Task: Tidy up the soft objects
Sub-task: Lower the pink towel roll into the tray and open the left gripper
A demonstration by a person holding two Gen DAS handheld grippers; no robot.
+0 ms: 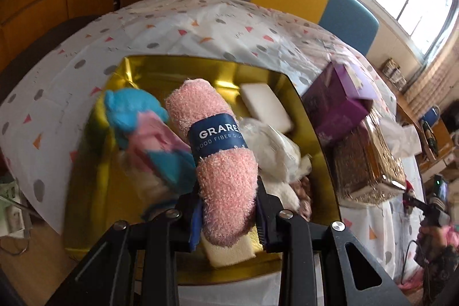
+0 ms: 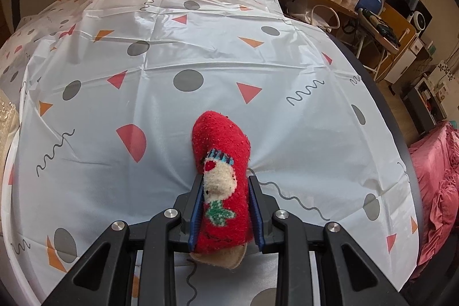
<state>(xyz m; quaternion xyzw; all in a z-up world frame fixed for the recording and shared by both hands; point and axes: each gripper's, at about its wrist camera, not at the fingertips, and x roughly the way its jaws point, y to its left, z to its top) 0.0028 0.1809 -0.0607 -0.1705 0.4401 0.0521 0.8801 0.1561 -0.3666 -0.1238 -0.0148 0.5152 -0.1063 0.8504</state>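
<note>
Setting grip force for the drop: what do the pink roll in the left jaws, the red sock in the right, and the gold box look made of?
Pink roll: looped fuzzy terry cloth; its navy band reads "wood fiber".
Red sock: fluffy knit with a pilled nap, likely synthetic.
Gold box: mirror-shiny lining with creased reflections, probably foil over card.

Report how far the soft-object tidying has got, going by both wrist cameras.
Done: the gold tray already holds a blue-and-pink plush, a white sponge and other white soft items. In hand: the left gripper grips a pink rolled cloth over the tray; the right gripper grips a red sock above the tablecloth. Left: both still need setting down.
</note>
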